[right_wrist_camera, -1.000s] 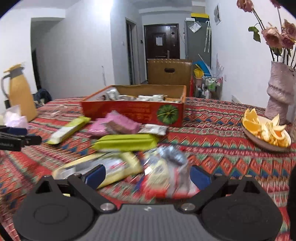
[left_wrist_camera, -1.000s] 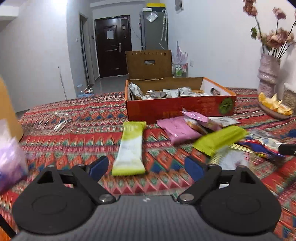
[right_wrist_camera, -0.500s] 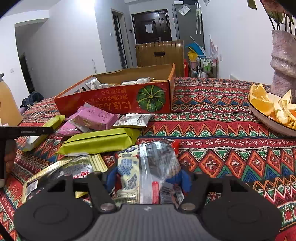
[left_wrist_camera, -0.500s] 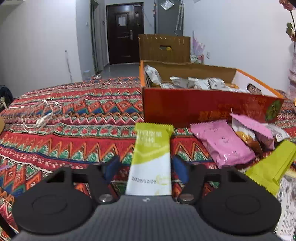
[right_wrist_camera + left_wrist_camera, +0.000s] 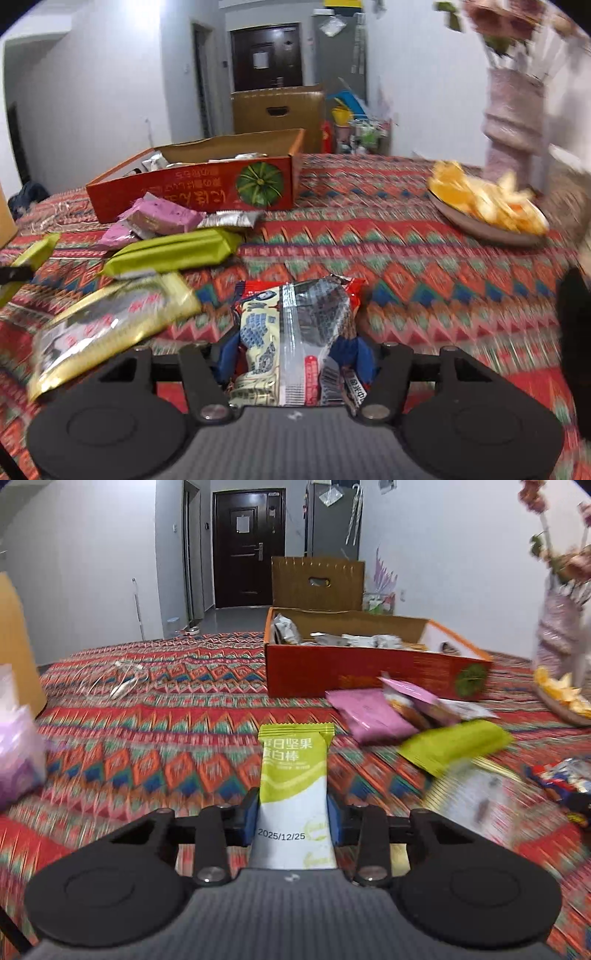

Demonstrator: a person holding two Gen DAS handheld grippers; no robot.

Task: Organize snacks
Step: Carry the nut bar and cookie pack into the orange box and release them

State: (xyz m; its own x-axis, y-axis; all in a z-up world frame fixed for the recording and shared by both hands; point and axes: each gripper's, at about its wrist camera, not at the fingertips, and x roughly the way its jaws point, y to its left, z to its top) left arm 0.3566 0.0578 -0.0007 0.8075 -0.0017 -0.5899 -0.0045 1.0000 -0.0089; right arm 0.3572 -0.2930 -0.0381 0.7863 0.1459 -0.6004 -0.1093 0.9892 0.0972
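Both grippers are closing on snacks above a patterned tablecloth (image 5: pixel 177 716). The left gripper (image 5: pixel 293 818) is narrowing its jaws on a green-and-white bar (image 5: pixel 293 790), blue pads touching the wrapper's two long edges near its lower end; the bar is pointing toward 12 o'clock, with the orange box (image 5: pixel 369 672) at about 1 o'clock beyond it. The right gripper (image 5: pixel 295 354) is squeezing in, about half open, on a crinkly red, white and blue packet (image 5: pixel 295 332), its pads pressing the bulging sides; here the box (image 5: pixel 192 188) is sitting at 11 o'clock and a plate of orange slices (image 5: pixel 484 229) at 2 o'clock. Both snacks are looking light. The bar's foil is likely slick and its filling fairly stiff, so a hold across the middle should be steadier than one at the tail. The packet is soft and could crush or slip; gripping its full body is safer than its sealed edge. The bar is reading "2025/12/25" below Chinese characters; the box front is carrying gold Chinese lettering and a green pumpkin emblem.
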